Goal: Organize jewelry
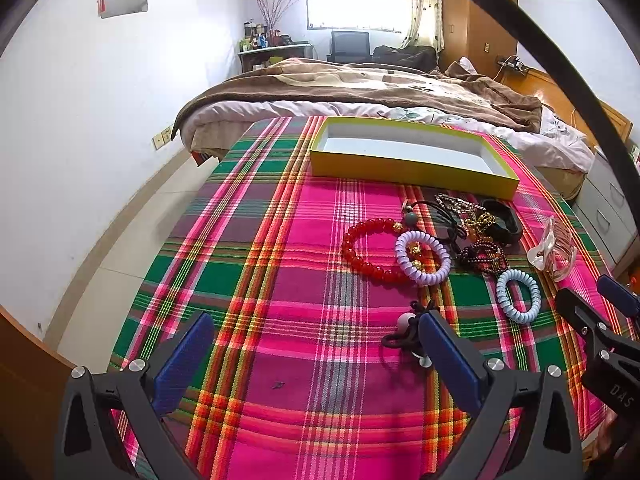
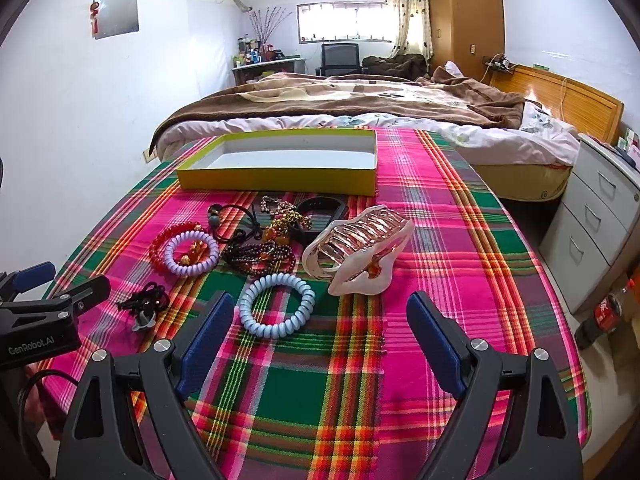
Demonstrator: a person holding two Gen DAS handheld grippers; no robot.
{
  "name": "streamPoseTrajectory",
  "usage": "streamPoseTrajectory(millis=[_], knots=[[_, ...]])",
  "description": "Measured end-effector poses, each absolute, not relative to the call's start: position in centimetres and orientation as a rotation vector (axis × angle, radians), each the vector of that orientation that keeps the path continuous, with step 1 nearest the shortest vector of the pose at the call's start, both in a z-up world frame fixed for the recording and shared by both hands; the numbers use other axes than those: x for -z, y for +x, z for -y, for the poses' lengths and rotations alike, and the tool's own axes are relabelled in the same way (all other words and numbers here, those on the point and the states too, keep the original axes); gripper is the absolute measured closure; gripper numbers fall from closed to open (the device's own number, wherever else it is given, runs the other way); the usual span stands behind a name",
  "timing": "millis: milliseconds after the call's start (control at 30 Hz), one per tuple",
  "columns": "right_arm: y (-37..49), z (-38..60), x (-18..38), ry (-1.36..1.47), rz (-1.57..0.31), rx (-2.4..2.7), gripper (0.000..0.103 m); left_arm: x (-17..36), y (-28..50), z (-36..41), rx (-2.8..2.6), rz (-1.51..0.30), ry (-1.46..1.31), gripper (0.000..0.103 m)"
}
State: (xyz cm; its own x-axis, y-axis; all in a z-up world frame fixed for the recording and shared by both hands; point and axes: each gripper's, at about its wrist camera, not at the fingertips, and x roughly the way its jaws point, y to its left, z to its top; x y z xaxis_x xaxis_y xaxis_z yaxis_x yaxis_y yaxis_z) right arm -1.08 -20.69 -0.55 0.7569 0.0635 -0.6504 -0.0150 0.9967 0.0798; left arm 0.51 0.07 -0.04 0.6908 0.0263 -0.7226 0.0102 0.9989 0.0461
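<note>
Bright plaid cloth in pink, green and orange covers the table point(image 1: 280, 240), with a bed point(image 1: 360, 88) beyond it under a brown blanket.

From the left wrist view, the left gripper point(image 1: 316, 340) hovers low over the cloth with its blue fingers point(image 1: 184, 356) spread wide apart and nothing between them. A small black hair tie with a white bead point(image 1: 404, 332) lies just beside the right-hand finger. Farther ahead sit a red bead bracelet point(image 1: 368, 252), a lilac spiral hair tie point(image 1: 424, 258) overlapping it, a pale blue spiral hair tie point(image 1: 518, 296) and a dark tangle of beads and cords point(image 1: 476, 240). A shallow yellow box point(image 1: 408, 160) with a white inside stands open behind the pile.

From the right wrist view, the right gripper point(image 2: 320, 320) also has its fingers point(image 2: 436, 340) wide apart, gripping nothing. The pale blue spiral hair tie point(image 2: 278, 306) lies near the left-hand finger, and a translucent pink claw clip point(image 2: 356, 250) rests just beyond it. The yellow box point(image 2: 280, 174) sits at the far side of the jewelry heap. A white drawer unit point(image 2: 600, 216) stands to the right of the table.
</note>
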Motion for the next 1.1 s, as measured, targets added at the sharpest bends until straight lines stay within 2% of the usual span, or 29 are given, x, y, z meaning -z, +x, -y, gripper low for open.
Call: streamPoseTrajectory(millis=[1100], knots=[[-1.14,20.51,0.59,0.064,-0.709,-0.044,0.015,-0.11,0.16,-0.46,-0.006,-0.815,0.039,0.0]])
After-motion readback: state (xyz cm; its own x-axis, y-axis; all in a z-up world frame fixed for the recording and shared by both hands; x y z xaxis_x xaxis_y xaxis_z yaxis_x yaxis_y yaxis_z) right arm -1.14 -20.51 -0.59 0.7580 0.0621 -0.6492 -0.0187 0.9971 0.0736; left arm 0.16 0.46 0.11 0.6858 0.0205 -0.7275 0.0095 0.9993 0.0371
